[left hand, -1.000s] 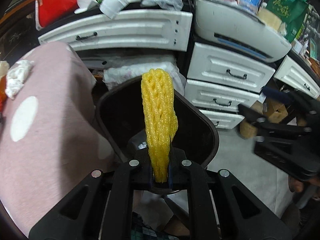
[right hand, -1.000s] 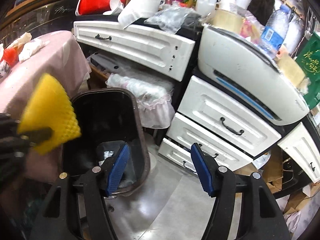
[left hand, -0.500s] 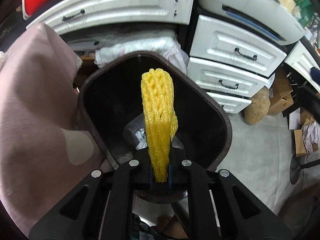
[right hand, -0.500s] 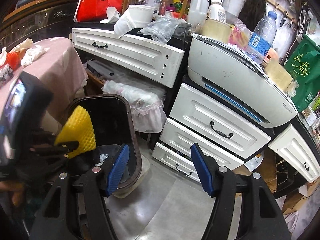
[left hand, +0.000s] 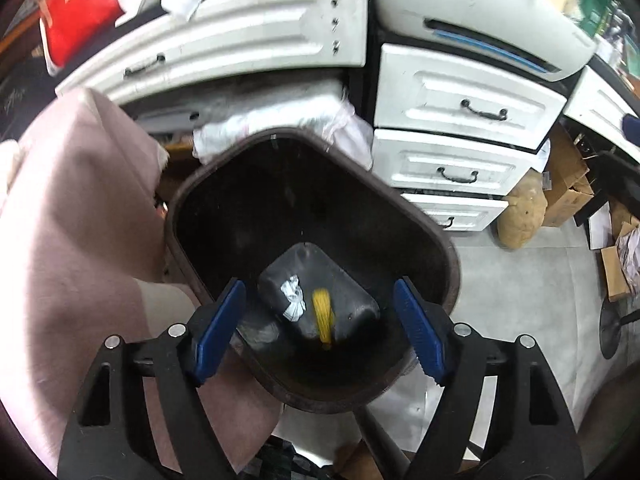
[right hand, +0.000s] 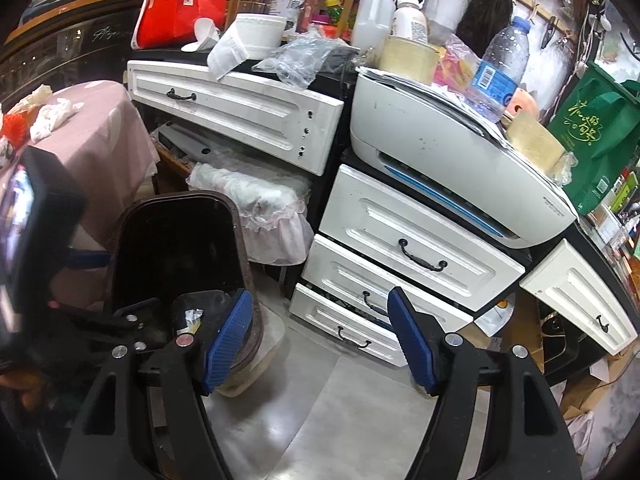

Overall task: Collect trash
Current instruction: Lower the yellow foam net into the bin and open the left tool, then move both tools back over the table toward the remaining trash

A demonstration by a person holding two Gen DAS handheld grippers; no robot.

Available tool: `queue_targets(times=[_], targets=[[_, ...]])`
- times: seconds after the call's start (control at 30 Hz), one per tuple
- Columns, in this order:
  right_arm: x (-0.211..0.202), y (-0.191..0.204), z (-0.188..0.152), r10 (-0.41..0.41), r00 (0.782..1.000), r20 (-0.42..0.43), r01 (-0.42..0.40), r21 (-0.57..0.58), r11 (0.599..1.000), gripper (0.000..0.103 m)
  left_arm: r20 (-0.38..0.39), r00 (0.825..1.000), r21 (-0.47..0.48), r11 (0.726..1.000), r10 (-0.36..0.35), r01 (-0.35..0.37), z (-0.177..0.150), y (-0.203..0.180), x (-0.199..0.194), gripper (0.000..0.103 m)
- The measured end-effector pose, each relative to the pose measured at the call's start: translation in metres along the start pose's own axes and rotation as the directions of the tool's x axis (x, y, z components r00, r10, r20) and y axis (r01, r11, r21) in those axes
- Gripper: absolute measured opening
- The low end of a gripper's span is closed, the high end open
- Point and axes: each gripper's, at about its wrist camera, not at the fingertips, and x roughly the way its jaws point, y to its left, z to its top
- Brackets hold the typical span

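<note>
My left gripper (left hand: 320, 324) is open and empty above the mouth of the dark brown trash bin (left hand: 400, 208). The yellow foam net (left hand: 323, 314) lies at the bottom of the bin beside a crumpled white scrap (left hand: 291, 296). In the right wrist view the bin (right hand: 240, 248) stands at lower left, and the left gripper (right hand: 132, 320) reaches over it from the left. My right gripper (right hand: 320, 340) is open and empty above the grey floor, right of the bin.
A pink-clothed table (left hand: 68, 216) touches the bin's left side, with crumpled white tissues (right hand: 52, 114) on top. White drawer cabinets (left hand: 460, 136) and a printer (right hand: 452, 160) stand behind. Cardboard boxes (left hand: 568, 188) lie on the floor at right.
My left gripper opened and let go of the yellow foam net, which dropped to the bottom of the bin. The right gripper stayed open and shifted slightly.
</note>
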Motion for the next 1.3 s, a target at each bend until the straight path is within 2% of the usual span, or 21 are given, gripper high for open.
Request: queue_targets(times=[0.1, 0.27, 0.4, 0.53, 0.83, 1.03, 1.3], targets=[[-0.005, -0.006, 0.001, -0.027, 1.000, 0.012, 0.027, 0.012, 1.000, 0.071, 0.057, 0.998, 0.011, 0.999, 0.042, -0.042, -0.001, -0.002, -0.023, 0.077], [-0.010, -0.022, 0.005, -0.065, 0.998, 0.024, 0.063, 0.076, 0.995, 0.076, 0.166, 0.985, -0.007, 0.999, 0.042, -0.041, -0.003, -0.003, -0.077, 0.077], [-0.013, -0.023, 0.007, -0.041, 0.999, 0.026, 0.038, 0.103, 0.994, 0.078, 0.249, 0.966, -0.012, 0.998, 0.068, -0.067, -0.009, -0.004, -0.117, 0.083], [-0.016, -0.010, 0.012, 0.011, 1.000, 0.029, -0.013, 0.092, 0.996, 0.080, 0.294, 0.953, -0.028, 0.997, 0.075, -0.069, -0.013, 0.003, -0.144, 0.084], [-0.032, 0.032, 0.030, 0.143, 0.986, 0.083, -0.146, 0.041, 0.988, 0.085, 0.309, 0.939, -0.091, 0.987, 0.153, -0.131, -0.031, 0.039, -0.172, 0.084], [-0.038, 0.067, 0.047, 0.250, 0.965, 0.081, -0.251, 0.003, 0.968, 0.085, 0.296, 0.930, -0.150, 0.972, 0.220, -0.183, -0.048, 0.074, -0.185, 0.084], [-0.053, 0.130, 0.071, 0.382, 0.920, 0.085, -0.374, -0.092, 0.923, 0.085, 0.263, 0.920, -0.242, 0.943, 0.291, -0.229, -0.077, 0.124, -0.200, 0.084]])
